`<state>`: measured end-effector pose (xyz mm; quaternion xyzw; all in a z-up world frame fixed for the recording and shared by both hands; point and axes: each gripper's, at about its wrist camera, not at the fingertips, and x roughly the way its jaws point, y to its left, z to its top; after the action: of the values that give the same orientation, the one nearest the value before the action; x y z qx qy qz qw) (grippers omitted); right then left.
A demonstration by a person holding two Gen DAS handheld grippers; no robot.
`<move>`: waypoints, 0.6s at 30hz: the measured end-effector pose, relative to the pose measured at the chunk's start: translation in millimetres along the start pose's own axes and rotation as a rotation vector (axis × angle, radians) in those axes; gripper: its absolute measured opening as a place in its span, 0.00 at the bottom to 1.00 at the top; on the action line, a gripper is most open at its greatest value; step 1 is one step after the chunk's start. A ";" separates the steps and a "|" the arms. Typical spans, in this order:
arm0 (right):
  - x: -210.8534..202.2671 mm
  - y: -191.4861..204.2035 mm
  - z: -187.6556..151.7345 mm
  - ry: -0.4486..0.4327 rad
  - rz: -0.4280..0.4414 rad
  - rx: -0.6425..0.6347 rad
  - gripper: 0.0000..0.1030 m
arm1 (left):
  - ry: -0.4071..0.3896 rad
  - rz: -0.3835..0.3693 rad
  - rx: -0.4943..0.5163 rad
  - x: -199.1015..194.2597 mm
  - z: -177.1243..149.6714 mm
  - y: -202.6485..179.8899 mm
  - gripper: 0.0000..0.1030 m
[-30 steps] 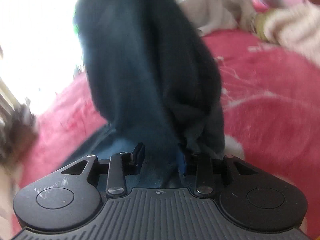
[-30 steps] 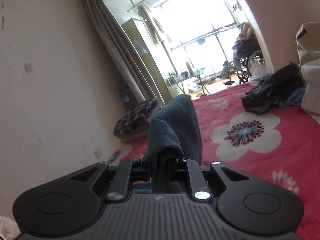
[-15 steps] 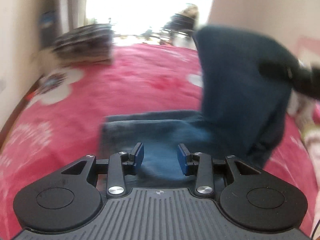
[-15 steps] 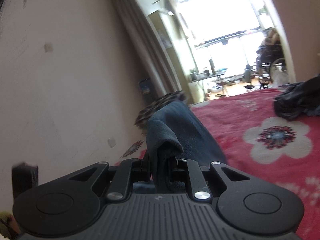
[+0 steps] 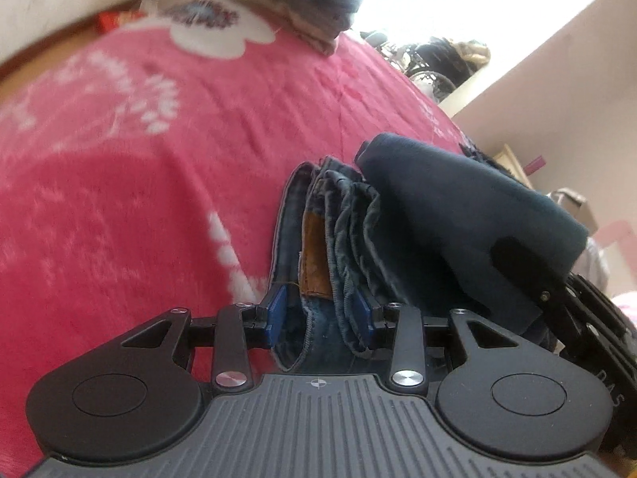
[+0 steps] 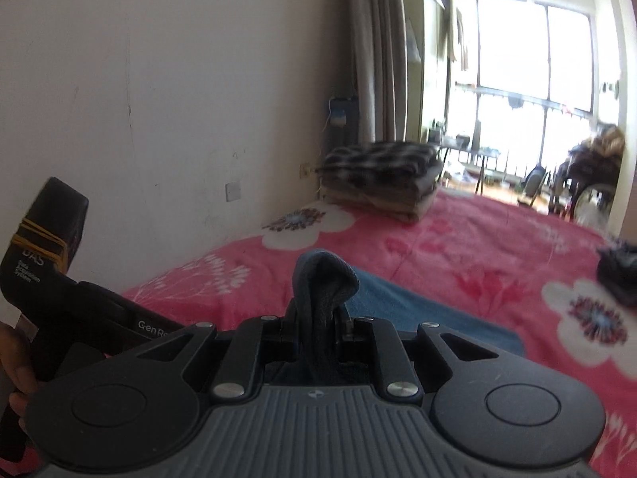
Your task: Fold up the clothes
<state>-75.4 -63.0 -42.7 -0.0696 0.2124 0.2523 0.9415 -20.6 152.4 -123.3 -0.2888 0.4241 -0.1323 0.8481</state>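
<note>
Jeans now bunched between left tool; waistband patch left-view only

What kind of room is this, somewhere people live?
Most likely a bedroom in a home: a pink flowered blanket covers the bed, folded blankets are stacked by the wall, and curtains frame a big window.

folded blue jeans flat on pink floral blanket, tan waist patch showing, dark teal garment bunched, draped beside them
</note>
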 end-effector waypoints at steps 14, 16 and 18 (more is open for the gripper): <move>8.3 53.7 -26.3 0.006 -0.004 -0.267 0.17 | 0.022 -0.042 -0.134 1.8 -1.0 20.7 0.37; 13.3 64.0 -41.4 0.076 0.031 -0.327 0.27 | -0.004 -0.012 -0.160 -5.0 1.5 27.8 0.37; 9.2 69.8 -46.7 0.087 0.056 -0.338 0.44 | -0.032 0.015 -0.186 -14.6 5.0 37.3 0.37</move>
<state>-120.5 -9.8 -90.4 -0.2317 0.2091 0.3073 0.8990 -26.2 190.8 -134.0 -0.3650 0.4230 -0.0812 0.8253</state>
